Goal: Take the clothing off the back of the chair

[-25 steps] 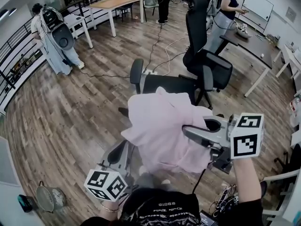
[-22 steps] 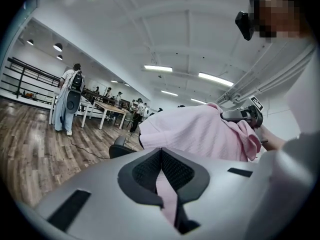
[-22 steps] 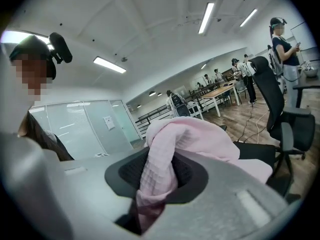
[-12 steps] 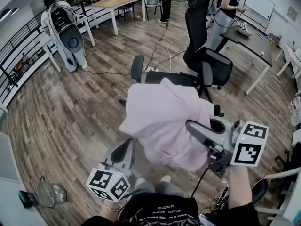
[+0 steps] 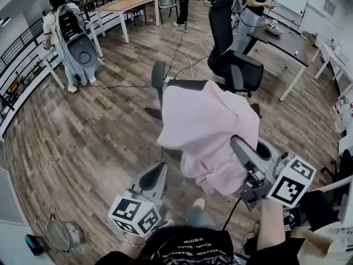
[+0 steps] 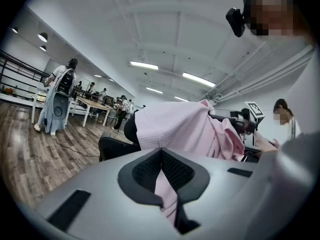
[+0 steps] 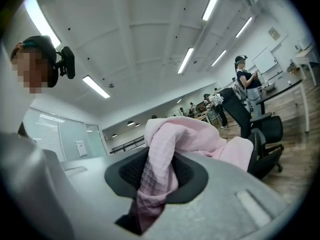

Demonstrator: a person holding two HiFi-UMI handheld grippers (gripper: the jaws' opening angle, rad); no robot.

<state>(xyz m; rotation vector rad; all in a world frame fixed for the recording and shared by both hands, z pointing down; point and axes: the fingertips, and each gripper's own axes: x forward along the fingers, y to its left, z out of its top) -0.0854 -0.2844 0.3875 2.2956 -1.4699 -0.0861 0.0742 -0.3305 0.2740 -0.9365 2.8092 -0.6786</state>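
A pale pink garment (image 5: 209, 128) hangs bunched in the air between my two grippers, over the black office chair (image 5: 187, 85). That chair's seat and armrests show beyond the cloth; its back is hidden behind the garment. My left gripper (image 5: 160, 173) is shut on a thin fold of the garment's (image 6: 175, 129) lower left edge. My right gripper (image 5: 239, 146) is shut on a thick wad of the garment (image 7: 195, 139) at its right side. In the left gripper view the left gripper (image 6: 161, 155) pinches cloth, and in the right gripper view so does the right gripper (image 7: 157, 159).
A second black chair (image 5: 222, 35) stands behind the first, next to a dark desk (image 5: 282, 40) where a person (image 5: 249, 4) stands. Another person (image 5: 69, 37) stands at the left railing. A cable (image 5: 182, 54) runs over the wooden floor. A wooden table (image 5: 129, 4) is far back.
Both grippers have carried the garment up and to the right in the picture, away from me. It now hangs higher and more bunched over the chair.
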